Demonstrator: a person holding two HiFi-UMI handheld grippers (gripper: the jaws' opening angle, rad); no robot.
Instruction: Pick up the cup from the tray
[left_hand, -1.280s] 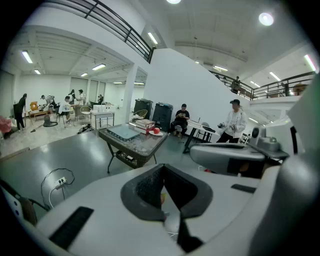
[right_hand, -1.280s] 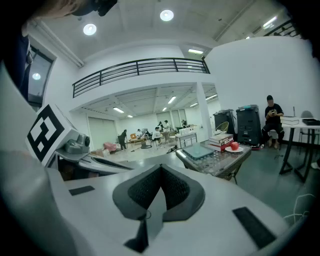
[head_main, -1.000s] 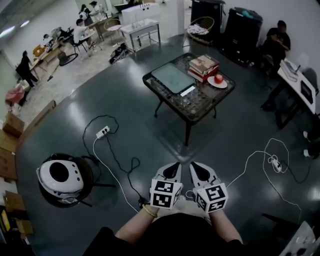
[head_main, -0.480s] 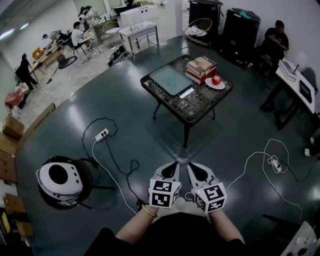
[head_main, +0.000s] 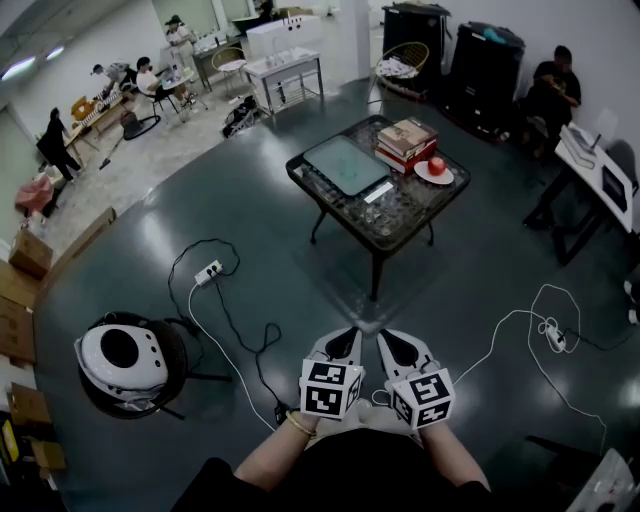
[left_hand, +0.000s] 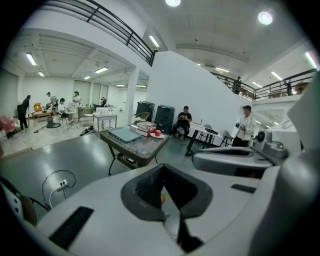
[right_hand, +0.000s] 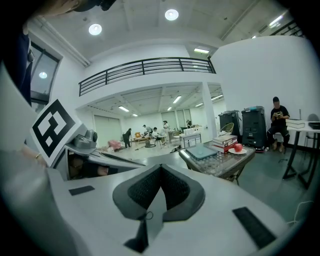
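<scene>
Scarcely anything is changed since a second ago: the left tool (head_main: 345, 338) and the right tool (head_main: 392, 342) are held as before, side by side and low against the body. Only the framing of the head view is shifted slightly, so that the dark glass-topped worktop (head_main: 400, 208) is seen a little lower. Both tools are seen closed, pads together, with nothing between them in either gripper view. The worktop is set well apart from the tools, across an open stretch of dark glossy floor (head_main: 290, 270). On it a flat grey-green rectangular tray (head_main: 347, 164) is laid, with a stack of books (head_main: 406, 138) just beside it and a red apple (head_main: 436, 165) on a white plate (head_main: 424, 174) near the books. No cup can be made out on the tray from this range; whether it is too small to be resolved or simply absent cannot be told. The task is judged barely begun: the worktop must first be approached, the cup located, and one tool opened before any grasp is attempted.
</scene>
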